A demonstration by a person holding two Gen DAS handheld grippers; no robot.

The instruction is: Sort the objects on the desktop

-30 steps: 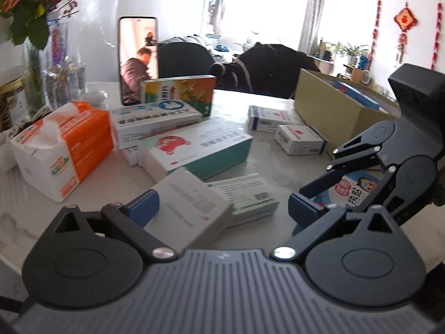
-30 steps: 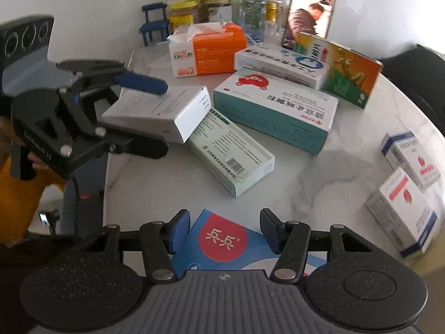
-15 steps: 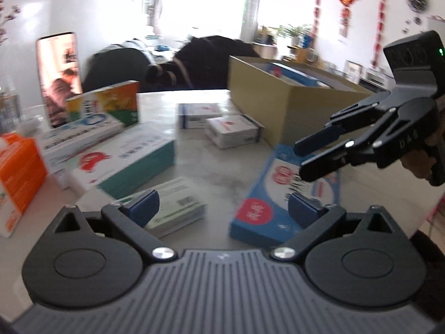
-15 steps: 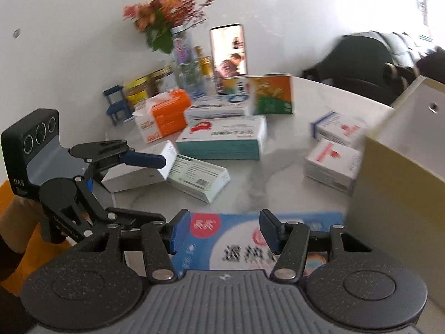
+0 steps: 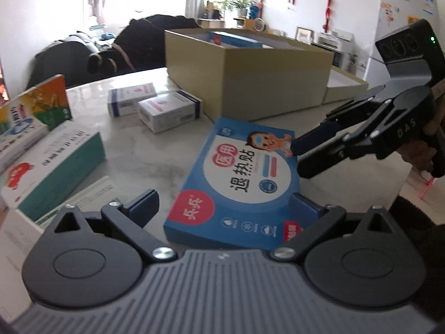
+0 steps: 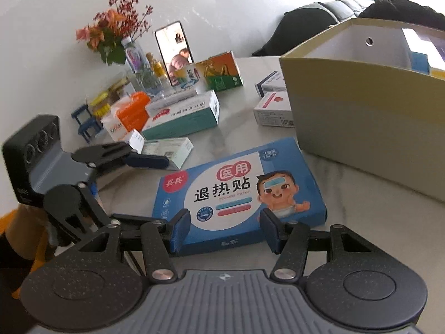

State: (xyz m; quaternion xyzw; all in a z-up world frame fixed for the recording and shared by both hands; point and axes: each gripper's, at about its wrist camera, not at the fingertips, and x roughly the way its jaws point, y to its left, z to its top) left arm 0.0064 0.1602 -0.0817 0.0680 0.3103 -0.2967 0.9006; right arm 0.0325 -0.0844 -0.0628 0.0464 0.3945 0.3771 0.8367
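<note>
A flat blue fever-patch box [image 5: 239, 178] [image 6: 239, 192] with a cartoon baby lies on the marble table. My left gripper [image 5: 224, 207] is open, and the box's short end with the red circle sits between its fingers. My right gripper [image 6: 225, 231] is open too, with the box's long near edge between its blue pads. In the left wrist view the right gripper [image 5: 299, 154] sits at the box's right edge, one finger above it and one lower. In the right wrist view the left gripper [image 6: 161, 190] stands at the box's left end.
A big yellow cardboard box [image 5: 250, 66] [image 6: 361, 117], open on top, stands just past the blue box with a blue pack inside. Two small white boxes [image 5: 167, 108], a teal box [image 5: 55, 167], an orange tissue pack [image 6: 130, 114], a phone [image 6: 173, 47] and a flower vase [image 6: 116, 33] crowd the left.
My left gripper has swung right, away from the white box it straddled, to the blue box's end. The right gripper stayed at the blue box and now faces the cardboard box.
</note>
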